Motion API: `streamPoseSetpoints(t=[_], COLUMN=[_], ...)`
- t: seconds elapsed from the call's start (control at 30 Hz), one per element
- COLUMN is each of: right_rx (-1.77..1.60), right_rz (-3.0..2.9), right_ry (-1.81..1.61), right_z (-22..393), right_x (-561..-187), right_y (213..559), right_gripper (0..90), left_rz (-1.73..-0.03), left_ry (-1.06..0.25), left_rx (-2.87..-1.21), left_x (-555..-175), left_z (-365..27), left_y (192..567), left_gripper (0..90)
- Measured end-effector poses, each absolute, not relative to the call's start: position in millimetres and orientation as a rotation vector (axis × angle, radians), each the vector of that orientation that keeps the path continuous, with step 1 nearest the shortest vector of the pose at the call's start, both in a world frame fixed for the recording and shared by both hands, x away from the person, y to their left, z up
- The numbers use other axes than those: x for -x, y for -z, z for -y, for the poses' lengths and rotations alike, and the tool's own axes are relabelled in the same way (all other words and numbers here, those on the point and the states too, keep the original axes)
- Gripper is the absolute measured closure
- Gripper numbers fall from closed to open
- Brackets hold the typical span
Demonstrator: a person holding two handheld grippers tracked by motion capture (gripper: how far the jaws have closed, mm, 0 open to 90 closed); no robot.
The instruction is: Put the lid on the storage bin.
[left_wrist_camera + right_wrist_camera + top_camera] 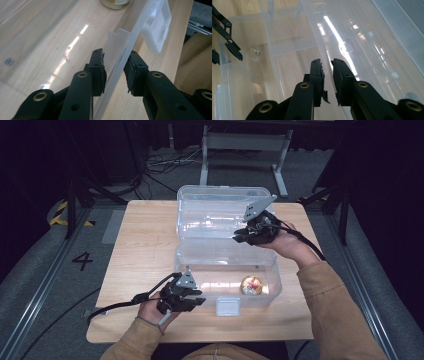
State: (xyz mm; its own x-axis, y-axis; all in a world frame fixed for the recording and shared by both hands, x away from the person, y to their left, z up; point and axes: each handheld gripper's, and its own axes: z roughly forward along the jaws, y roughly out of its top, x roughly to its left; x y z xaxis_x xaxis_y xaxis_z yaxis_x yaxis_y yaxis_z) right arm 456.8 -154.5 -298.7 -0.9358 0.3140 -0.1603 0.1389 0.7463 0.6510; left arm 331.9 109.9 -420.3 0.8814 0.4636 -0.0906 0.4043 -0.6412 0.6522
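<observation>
left gripper [115, 72] straddling the clear box [260, 302] front wall, pads not pressing; right gripper [327, 72] pinching the lid [322, 47] edge between its narrow jaws.

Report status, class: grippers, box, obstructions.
Left gripper astride box front wall, jaws apart. Right gripper nearly shut on raised lid edge. Round tin inside.

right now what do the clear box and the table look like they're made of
Clear box: likely thin, glossy, see-through plastic; the table grain shows through its walls, and glare streaks its floor. Table: pale wood or wood-look laminate, smooth; grain lines show, but which one is unclear.
</observation>
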Motion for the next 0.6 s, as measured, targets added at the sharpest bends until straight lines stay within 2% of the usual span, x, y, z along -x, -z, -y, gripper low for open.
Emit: streamPoseSetpoints(t=[0.6], right_rx=[-0.294], right_rz=[-2.695], right_ry=[-0.967], right_z=[155.7], right_x=[-435.7], right_y=[297.5], right_gripper=[78.5], left_rz=[-0.622], left_ry=[-0.130], left_rx=[-2.339], left_x=[-330.7], left_z=[-109.6], left_y=[420.9], left_gripper=[69.1])
